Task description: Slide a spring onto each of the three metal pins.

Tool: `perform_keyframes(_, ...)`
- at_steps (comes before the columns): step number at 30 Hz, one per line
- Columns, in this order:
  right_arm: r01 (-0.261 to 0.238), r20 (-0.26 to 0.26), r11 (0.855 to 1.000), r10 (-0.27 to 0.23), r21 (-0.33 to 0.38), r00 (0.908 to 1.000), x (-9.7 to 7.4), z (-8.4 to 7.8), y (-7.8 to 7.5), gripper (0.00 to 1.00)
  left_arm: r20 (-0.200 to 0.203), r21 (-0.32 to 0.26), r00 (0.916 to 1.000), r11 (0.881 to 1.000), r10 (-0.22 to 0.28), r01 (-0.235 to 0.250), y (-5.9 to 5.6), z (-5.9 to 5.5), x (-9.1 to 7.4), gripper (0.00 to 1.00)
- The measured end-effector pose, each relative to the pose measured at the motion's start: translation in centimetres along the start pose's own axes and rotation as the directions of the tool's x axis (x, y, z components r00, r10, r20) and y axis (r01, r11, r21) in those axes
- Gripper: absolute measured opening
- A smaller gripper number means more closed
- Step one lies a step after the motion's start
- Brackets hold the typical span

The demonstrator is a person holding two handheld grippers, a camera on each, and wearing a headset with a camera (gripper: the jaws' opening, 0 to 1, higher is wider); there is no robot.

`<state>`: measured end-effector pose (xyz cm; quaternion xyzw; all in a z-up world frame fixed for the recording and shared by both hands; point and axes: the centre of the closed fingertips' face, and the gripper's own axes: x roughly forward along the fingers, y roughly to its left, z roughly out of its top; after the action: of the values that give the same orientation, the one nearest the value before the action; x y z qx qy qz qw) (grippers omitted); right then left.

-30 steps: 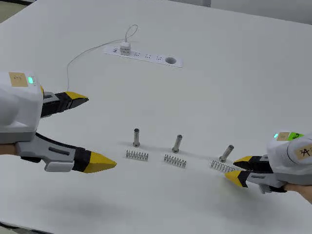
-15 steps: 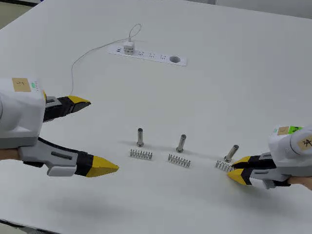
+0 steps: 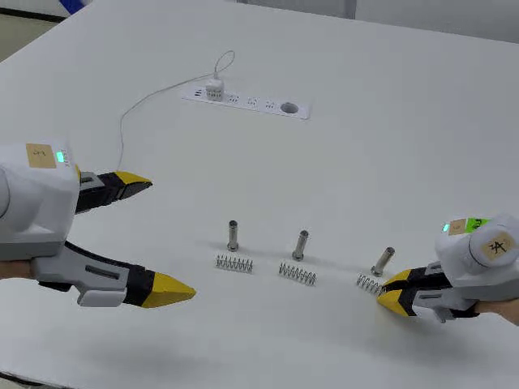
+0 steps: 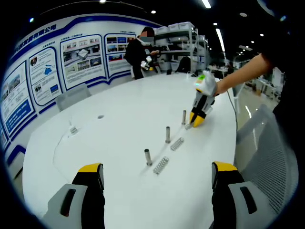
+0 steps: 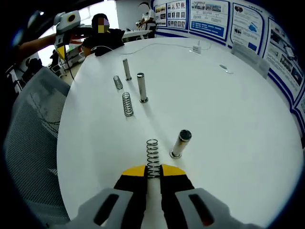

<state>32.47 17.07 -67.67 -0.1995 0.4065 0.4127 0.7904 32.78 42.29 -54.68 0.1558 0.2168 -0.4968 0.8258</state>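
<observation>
3 pins [image 3: 301,243] stand bare on white counter [image 3: 389,146]; 3 springs [image 3: 298,274] lie beside them. Right claw [image 5: 152,172] pinches rightmost spring [image 5: 152,155] at its end; left claw [image 3: 166,237] wide, empty. 0 of 3 done.

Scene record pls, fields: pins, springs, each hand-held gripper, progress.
pins: left pin, middle pin, right pin; all standing, bare
springs: left spring and middle spring lie flat beside their pins; right spring lies on the table, near end between jaws
left hand-held gripper: open, holding nothing
right hand-held gripper: shut on right spring's end
progress: no spring on a pin yet
other: power strip
</observation>
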Motion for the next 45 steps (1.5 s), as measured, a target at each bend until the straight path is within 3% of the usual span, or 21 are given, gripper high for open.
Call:
perform_keyframes(8,0.004,-0.007,0.999,-0.004,-0.046,1.0,-1.2,0.1,0.8,0.1,0.024,0.012,0.9995,1.0,0.02,-0.02,0.0,0.8,0.0,0.95)
perform_keyframes(12,0.01,0.002,0.998,-0.01,-0.068,0.9999,-2.2,0.7,0.9,0.1,0.04,0.006,0.9992,1.0,0.004,-0.004,-0.5,1.2,0.4,0.94)
perform_keyframes(21,0.016,0.059,0.989,-0.008,-0.145,0.9982,-4.7,4.0,2.4,0.1,0.059,0.035,0.9979,0.999,-0.026,0.024,-1.5,1.9,1.6,0.92)
perform_keyframes(25,0.017,0.08,0.984,-0.003,-0.176,0.9968,-5.5,5.5,3.1,0.1,0.08,0.017,0.9947,0.998,-0.066,0.064,-2.5,2.4,2.6,0.91)
perform_keyframes(29,0.015,0.091,0.978,0.004,-0.206,0.9958,-6.1,6.7,3.8,0.1,0.082,0.038,0.9924,0.995,-0.092,0.089,-3.5,2.7,3.6,0.89)
perform_keyframes(34,-0.001,0.106,0.97,0.028,-0.245,0.9939,-6.4,8.1,5.4,0.1,0.11,0.069,0.9824,0.987,-0.151,0.144,-5.2,3.9,4.7,0.86)
perform_keyframes(39,-0.027,0.111,0.955,0.062,-0.295,0.9918,-6.2,9.7,7.3,0.1,0.125,0.085,0.9766,0.983,-0.174,0.165,-5.8,4.8,5.3,0.85)
perform_keyframes(45,-0.049,0.104,0.918,0.098,-0.393,0.9898,-5.9,11.7,9.6,0.1,0.123,0.138,0.9699,0.971,-0.211,0.193,-6.9,5.1,5.6,0.78)
